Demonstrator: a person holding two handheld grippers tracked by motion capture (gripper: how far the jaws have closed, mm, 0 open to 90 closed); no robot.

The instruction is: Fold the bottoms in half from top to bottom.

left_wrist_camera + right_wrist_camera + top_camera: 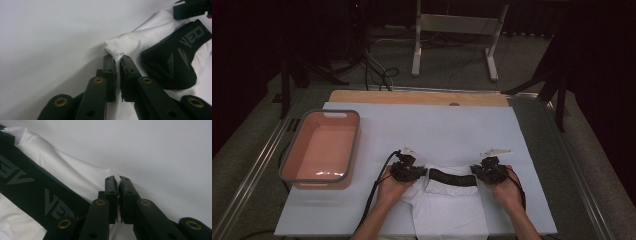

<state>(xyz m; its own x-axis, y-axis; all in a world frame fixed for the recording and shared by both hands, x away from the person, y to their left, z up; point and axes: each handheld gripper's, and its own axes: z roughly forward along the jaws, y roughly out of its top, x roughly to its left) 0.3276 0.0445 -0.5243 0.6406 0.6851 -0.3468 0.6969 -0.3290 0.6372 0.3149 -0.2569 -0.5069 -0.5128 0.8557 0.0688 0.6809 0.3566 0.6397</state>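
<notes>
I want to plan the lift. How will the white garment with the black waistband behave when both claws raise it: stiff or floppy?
Probably floppy: the white garment wrinkles where the left claw and the right claw pinch its corners. It will likely sag between them. The thicker black waistband may hold its shape a little more.

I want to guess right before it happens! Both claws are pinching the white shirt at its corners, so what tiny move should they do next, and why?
Probably lift both corners together a little and carry them forward. The left gripper and the right gripper are each shut on an edge of the white garment, on either side of its black band, which lies flat on the white table cover. With both sides pinched, raising them evenly seems the natural start of a fold.
</notes>
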